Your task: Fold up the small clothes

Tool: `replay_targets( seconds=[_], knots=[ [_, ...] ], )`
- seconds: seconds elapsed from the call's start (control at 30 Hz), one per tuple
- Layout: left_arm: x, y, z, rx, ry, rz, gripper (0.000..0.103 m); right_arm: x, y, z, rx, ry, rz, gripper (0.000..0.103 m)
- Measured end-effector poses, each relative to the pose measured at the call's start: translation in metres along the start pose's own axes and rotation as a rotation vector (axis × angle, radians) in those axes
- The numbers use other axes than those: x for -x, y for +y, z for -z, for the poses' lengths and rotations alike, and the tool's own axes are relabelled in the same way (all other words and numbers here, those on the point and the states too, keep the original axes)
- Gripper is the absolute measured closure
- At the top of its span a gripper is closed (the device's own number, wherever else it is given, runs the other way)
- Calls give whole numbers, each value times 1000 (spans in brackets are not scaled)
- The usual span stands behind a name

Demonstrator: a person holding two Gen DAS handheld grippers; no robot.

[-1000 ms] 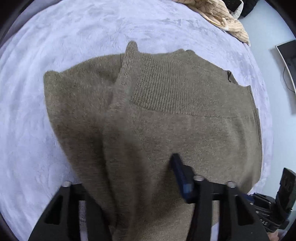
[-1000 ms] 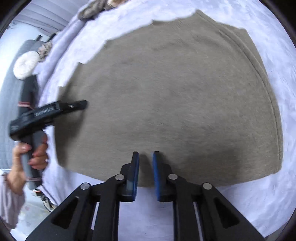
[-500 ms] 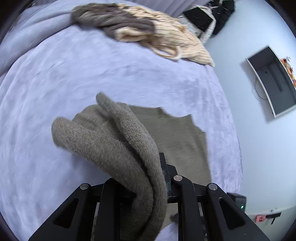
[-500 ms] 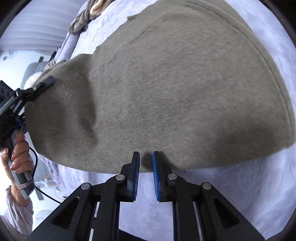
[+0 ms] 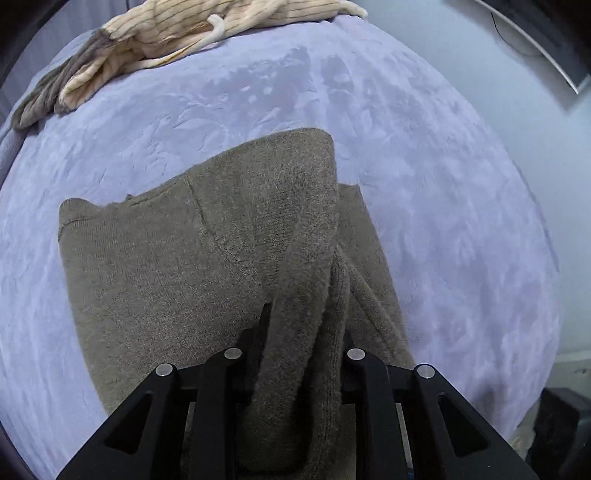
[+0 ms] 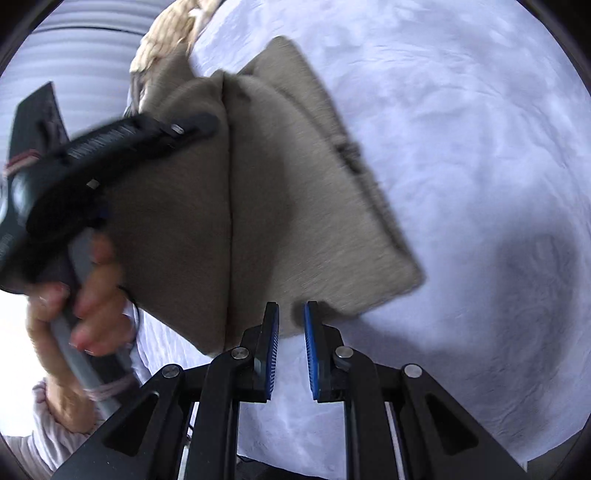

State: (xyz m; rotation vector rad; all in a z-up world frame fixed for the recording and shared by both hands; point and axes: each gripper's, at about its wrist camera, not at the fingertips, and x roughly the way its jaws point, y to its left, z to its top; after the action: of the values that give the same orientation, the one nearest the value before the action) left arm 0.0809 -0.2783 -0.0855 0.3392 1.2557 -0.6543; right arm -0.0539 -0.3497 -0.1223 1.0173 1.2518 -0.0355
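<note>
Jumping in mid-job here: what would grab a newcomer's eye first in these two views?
First, the olive-brown knit sweater, half folded on the lavender blanket, with a thick bunch of it clamped in the left gripper at the bottom of the left wrist view. In the right wrist view the right gripper has its blue pads apart at the sweater's near edge. A cream striped garment lies at the blanket's far end.

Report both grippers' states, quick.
Left gripper: shut on a bunched fold of the olive sweater.
Right gripper: open, holding nothing, at the sweater's near edge.
</note>
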Motion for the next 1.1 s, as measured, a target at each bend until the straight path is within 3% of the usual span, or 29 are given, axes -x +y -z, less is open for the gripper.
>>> replay_targets(
  seconds=[0.1, 0.2, 0.23, 0.27, 0.3, 0.33, 0.37, 0.57, 0.63, 0.7, 0.77, 0.9, 0.97, 1.0, 1.03, 1.1],
  knots=[
    [9, -12, 1, -56, -20, -58, 81, 4, -9, -13, -10, -18, -44, 86],
    [24, -10, 3, -52, -54, -40, 79, 3, -12, -32, -43, -41, -153, 84],
    [29, -7, 5, -47, -68, -24, 60, 5, -18, -40, -69, -48, -201, 84],
    [35, -5, 7, -39, -92, -12, 26, 4, -21, -47, -107, -58, -261, 83],
    [44, -2, 10, -29, -130, -18, 16, 2, -25, -53, -138, -65, -302, 71],
    [51, -1, 12, -26, -166, -25, 14, 1, -28, -58, -165, -73, -339, 50],
    [57, 2, 13, -16, -185, -30, 14, -1, -31, -63, -187, -80, -376, 43],
    [78, 45, 27, 97, -175, 51, 14, -16, -33, -83, -312, -75, -553, 41],
    [83, 67, 36, 142, -180, 66, 14, -21, -32, -90, -333, -69, -584, 34],
    [83, 86, 44, 175, -183, 35, 14, -24, -26, -99, -314, -58, -576, 33],
    [74, 108, 50, 213, -153, -42, 14, -29, -9, -111, -259, -37, -536, 33],
    [48, 137, 58, 283, -104, -114, 14, -27, 21, -129, -71, 20, -336, 34],
    [34, 144, 62, 292, -79, -121, 14, -34, 47, -139, 61, 37, -175, 60],
    [30, 146, 63, 303, -70, -113, 14, -38, 61, -143, 134, 46, -73, 88],
    [29, 147, 63, 315, -69, -104, 14, -36, 75, -142, 206, 32, -13, 88],
    [33, 143, 64, 313, -85, -94, 14, -21, 94, -139, 296, -22, -24, 89]
  ],
)
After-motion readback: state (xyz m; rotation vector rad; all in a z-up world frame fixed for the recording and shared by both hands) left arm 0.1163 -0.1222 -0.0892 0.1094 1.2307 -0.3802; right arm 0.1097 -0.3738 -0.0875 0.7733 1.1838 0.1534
